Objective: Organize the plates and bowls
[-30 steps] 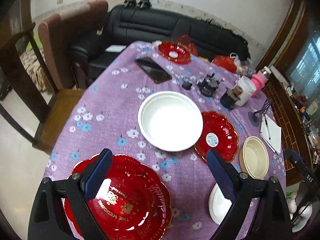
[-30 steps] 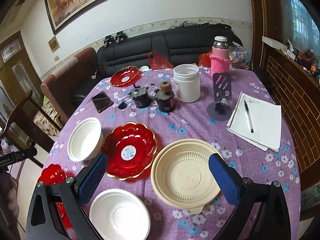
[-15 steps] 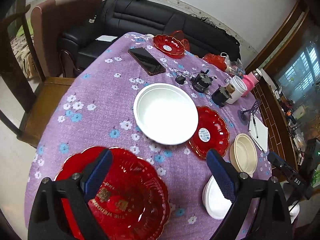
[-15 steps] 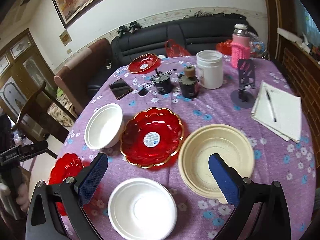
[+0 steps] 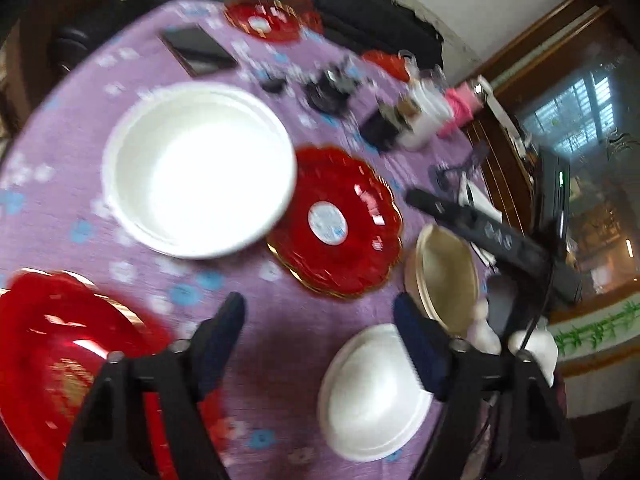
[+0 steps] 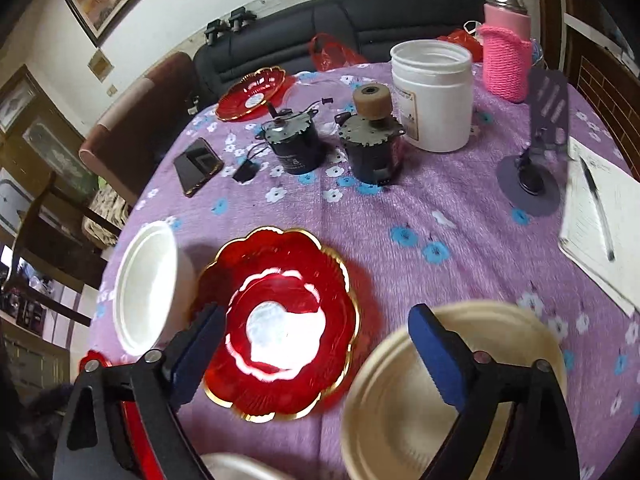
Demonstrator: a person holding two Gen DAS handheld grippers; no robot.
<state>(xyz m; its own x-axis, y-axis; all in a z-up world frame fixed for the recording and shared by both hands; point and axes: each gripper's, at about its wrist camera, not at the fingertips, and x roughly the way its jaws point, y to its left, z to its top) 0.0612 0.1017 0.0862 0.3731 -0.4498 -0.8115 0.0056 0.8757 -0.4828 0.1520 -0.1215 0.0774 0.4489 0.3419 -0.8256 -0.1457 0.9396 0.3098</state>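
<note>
A large white bowl (image 5: 196, 168) sits mid-table, beside a red gold-rimmed plate (image 5: 340, 224). A big red plate (image 5: 52, 360) lies at the near left, a small white bowl (image 5: 372, 396) at the near right, a cream bowl (image 5: 444, 276) beyond it. My left gripper (image 5: 320, 332) is open and empty above the cloth between them. In the right wrist view, my right gripper (image 6: 316, 336) is open and empty over the red plate (image 6: 288, 320), with the cream bowl (image 6: 440, 396) under its right finger and the white bowl (image 6: 144, 284) to the left.
A purple flowered cloth (image 6: 400, 216) covers the table. At the far side stand two small motors (image 6: 296, 148), a white jar (image 6: 432, 92), a pink flask (image 6: 506, 56), a phone (image 6: 198, 166), a phone stand (image 6: 536, 160), a notepad with pen (image 6: 600, 216) and another red plate (image 6: 252, 92).
Both grippers have moved down and forward toward the table. The left view has swung right and blurred; the right gripper now hovers over the red plate and cream bowl.
</note>
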